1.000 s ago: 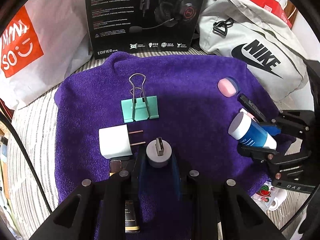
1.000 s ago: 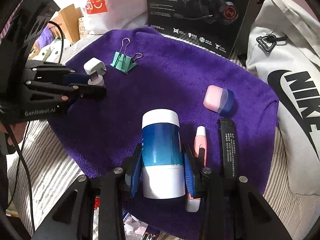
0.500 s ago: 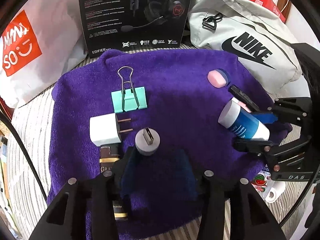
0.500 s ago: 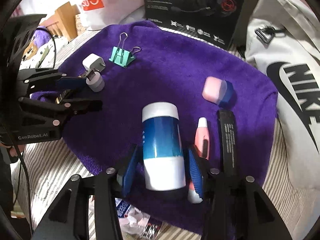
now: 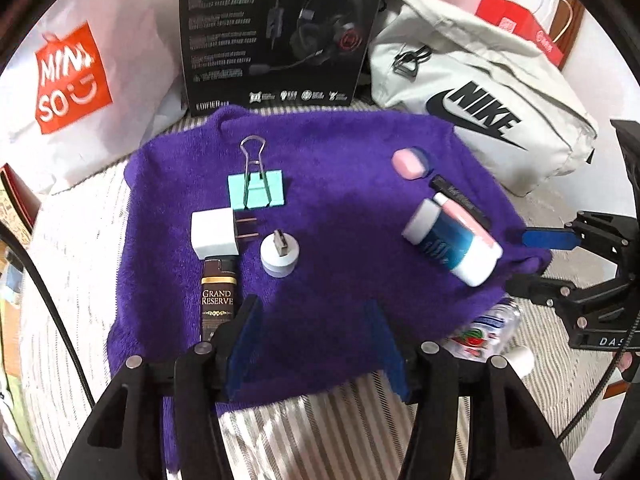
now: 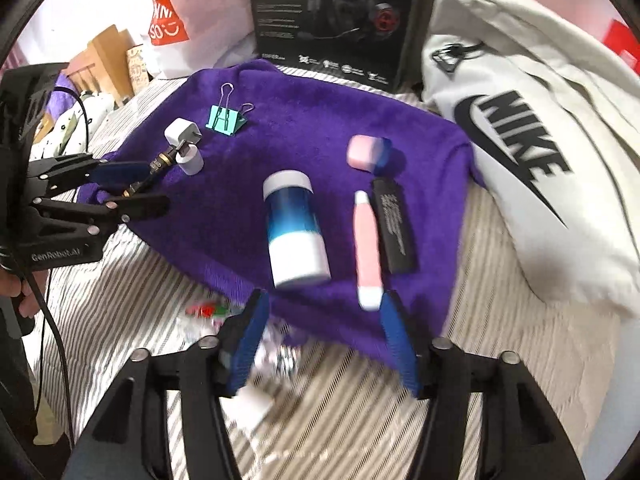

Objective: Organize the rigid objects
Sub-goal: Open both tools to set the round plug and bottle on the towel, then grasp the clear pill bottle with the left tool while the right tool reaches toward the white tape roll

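A striped grey-and-white cover (image 5: pixel 72 280) spread under everything, with a purple towel (image 5: pixel 340 184) laid on it. At the far edge stood 1 black headset box (image 5: pixel 280 28), upright. To its left leaned a white shopping bag (image 5: pixel 80 80) with an orange logo; to its right slumped a pale grey sports bag (image 5: pixel 500 92), and behind that a red paper bag (image 5: pixel 516 20). Far left, wooden furniture (image 6: pixel 104 60) showed. The wall (image 5: pixel 600 60) behind was white, evenly lit.
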`<state>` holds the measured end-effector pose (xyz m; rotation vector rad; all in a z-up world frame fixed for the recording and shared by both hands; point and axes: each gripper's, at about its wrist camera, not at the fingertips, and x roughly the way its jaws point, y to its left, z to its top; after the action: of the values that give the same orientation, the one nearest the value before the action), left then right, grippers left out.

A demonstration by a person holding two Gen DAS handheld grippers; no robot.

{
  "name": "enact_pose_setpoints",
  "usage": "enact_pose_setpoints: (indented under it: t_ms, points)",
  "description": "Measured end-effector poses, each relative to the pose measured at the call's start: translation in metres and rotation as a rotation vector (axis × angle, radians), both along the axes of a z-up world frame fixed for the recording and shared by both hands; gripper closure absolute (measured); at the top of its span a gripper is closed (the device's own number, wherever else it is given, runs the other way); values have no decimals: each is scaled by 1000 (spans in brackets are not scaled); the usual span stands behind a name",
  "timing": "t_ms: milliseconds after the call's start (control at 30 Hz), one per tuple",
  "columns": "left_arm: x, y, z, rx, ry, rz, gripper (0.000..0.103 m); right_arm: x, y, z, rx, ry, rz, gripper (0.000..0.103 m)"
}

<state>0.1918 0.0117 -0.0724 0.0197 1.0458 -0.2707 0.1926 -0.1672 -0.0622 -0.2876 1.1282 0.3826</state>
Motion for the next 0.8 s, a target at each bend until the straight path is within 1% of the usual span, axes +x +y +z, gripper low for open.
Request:
enact_pose_setpoints:
  t_ms: [33,167,333,400,533,667,800]
  points:
    - [-5,-2,5,-2,-9,-1,48,-6,-3,3,-2,-11,-8,38]
    - [-26,-7,22,-10,-43,-11,45,-28,-21,10,22,-19,-40,37]
    - [-55,-27,30,-5,-68,-68,44,-57,-45,6,39,-13,-89,37]
    - [-65,-38,26,-11,-64,-102,43,-69,-57,1,59,3,-120,37]
    - [-78,-59,6,18,-41,-155,43,-93,-76,-4,102,29,-162,37]
    - [-77,-70,-9,27,-36,-199,43,-116,-94,-5,87,39,-208,37]
    - [-72,-84,-23,83,-34,-271,43,-133,-109,-6,100,47,-246,37]
